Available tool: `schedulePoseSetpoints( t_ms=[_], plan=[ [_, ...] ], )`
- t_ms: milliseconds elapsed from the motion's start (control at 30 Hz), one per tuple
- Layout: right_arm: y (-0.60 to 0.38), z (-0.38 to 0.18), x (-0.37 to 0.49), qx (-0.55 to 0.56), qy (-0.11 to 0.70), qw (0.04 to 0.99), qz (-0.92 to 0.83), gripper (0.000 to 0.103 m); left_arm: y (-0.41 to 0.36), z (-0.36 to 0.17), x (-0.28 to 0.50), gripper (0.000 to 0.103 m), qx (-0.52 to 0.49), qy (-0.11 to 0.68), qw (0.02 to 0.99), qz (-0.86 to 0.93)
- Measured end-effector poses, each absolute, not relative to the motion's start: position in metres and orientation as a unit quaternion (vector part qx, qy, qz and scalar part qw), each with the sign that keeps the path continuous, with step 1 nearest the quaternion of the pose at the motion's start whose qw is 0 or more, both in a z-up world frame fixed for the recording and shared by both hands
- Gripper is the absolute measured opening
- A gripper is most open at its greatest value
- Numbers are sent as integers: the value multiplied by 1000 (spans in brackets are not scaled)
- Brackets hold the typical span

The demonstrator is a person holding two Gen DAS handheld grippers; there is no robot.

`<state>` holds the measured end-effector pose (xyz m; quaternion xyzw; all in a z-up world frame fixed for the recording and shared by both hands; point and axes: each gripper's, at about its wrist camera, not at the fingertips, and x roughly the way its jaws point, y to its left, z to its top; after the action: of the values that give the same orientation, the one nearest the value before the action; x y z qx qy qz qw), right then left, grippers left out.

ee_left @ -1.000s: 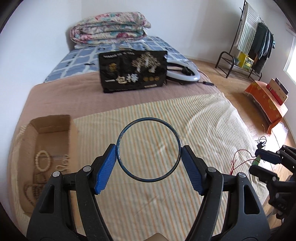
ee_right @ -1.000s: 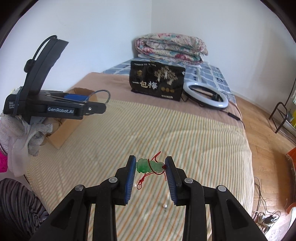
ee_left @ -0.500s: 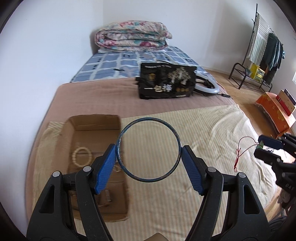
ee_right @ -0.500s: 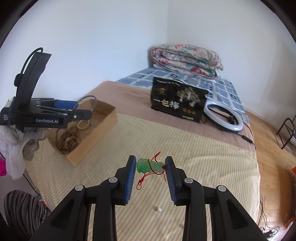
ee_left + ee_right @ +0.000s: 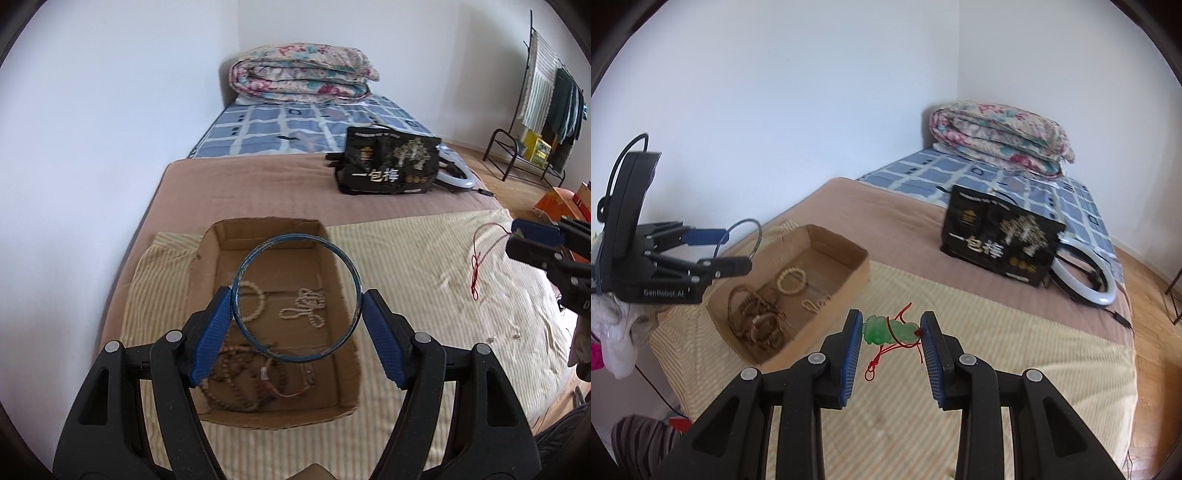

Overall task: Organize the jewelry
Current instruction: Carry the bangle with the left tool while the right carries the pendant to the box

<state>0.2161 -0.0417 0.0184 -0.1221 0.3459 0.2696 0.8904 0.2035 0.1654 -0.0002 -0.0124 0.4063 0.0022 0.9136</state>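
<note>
Holding a blue bangle (image 5: 297, 297) clenched in the left gripper (image 5: 297, 325), frame centre, over the cardboard box (image 5: 221, 243) of beads | right gripper (image 5: 891, 338) grasping a green pendant (image 5: 888, 328), lower centre, beside the box | risk: the bangle, pinched only at its rim, may spring out and miss the box.
</note>
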Motion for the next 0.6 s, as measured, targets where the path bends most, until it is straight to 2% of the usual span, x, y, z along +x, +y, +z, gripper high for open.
schedulePoseSetpoints(
  t_ms=[600],
  plan=[
    [51,0,279,-111,350,877,311,33,206,-32,217,73,-31,422,906,21]
  ],
)
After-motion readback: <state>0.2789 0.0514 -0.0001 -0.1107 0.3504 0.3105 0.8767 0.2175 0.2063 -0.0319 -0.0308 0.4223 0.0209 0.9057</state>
